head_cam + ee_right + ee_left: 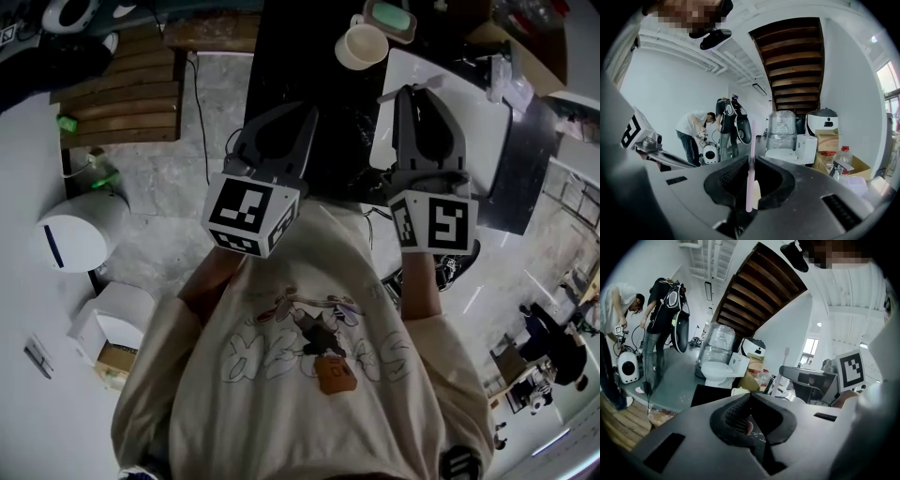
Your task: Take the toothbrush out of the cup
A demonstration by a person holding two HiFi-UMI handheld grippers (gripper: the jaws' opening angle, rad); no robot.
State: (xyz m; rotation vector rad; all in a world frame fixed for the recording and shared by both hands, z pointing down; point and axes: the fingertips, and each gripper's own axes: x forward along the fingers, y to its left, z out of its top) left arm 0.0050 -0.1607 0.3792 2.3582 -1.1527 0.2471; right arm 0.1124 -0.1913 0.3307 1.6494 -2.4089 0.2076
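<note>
Right tongs (752, 158) pinch thin pink plastic toothbrush (749, 187) upright; left tongs (751, 395) pressed together; cream ceramic cup (361, 45) near dark surface's (281, 56) right edge.

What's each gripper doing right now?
Left gripper: closed, tips together, nothing gripped between them.
Right gripper: closed on the toothbrush.

1. A dark brown wooden staircase (761, 291) rises against plain white walls (670, 89).
2. A white ceramic toilet (717, 369) stands beside brown cardboard boxes (752, 376) on the grey stone-patterned floor (159, 192).
3. Brown wooden slats (127, 98) cover part of that floor.
4. Daylight enters through a tall bright window (812, 347).
</note>
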